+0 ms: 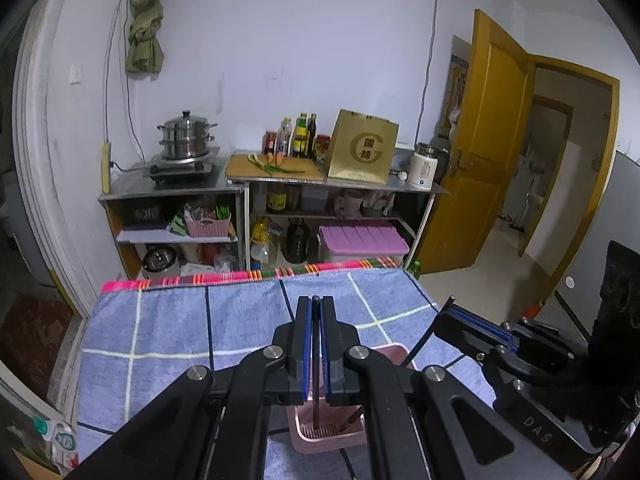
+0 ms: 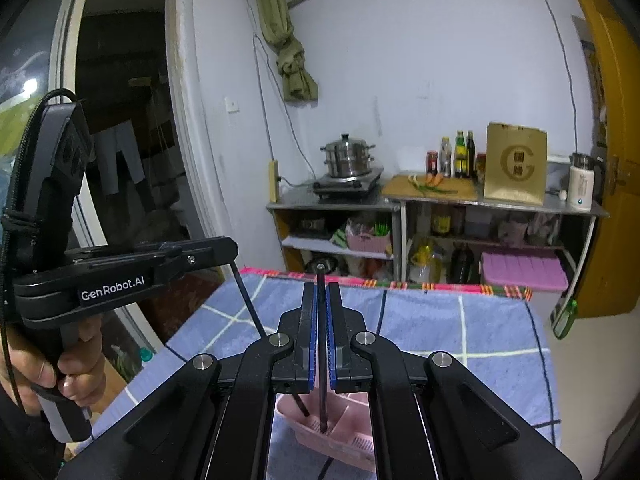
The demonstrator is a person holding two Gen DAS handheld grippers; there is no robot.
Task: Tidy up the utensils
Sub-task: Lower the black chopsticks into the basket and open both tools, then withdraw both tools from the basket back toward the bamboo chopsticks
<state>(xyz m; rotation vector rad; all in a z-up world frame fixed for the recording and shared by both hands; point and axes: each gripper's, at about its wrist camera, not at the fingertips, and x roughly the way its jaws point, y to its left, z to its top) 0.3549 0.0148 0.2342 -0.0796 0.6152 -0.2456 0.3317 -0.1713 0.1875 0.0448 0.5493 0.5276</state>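
A pink slotted utensil holder (image 1: 328,424) lies on the blue checked towel (image 1: 172,320), right under both grippers; it also shows in the right wrist view (image 2: 340,428). My left gripper (image 1: 316,304) is shut on a dark chopstick (image 1: 316,368) whose lower end stands inside the holder. My right gripper (image 2: 321,290) is shut on another dark chopstick (image 2: 321,360), its tip in the holder too. Each gripper shows in the other's view, the right gripper (image 1: 452,304) at the right and the left gripper (image 2: 230,248) at the left, each with its chopstick slanting down into the holder.
The towel's far edge has a pink woven band (image 1: 248,276). Behind stand metal shelves (image 1: 240,184) with a steamer pot (image 1: 186,136), bottles (image 1: 296,136), a gold box (image 1: 362,148) and a white kettle (image 1: 426,166). A yellow door (image 1: 492,140) is open at right.
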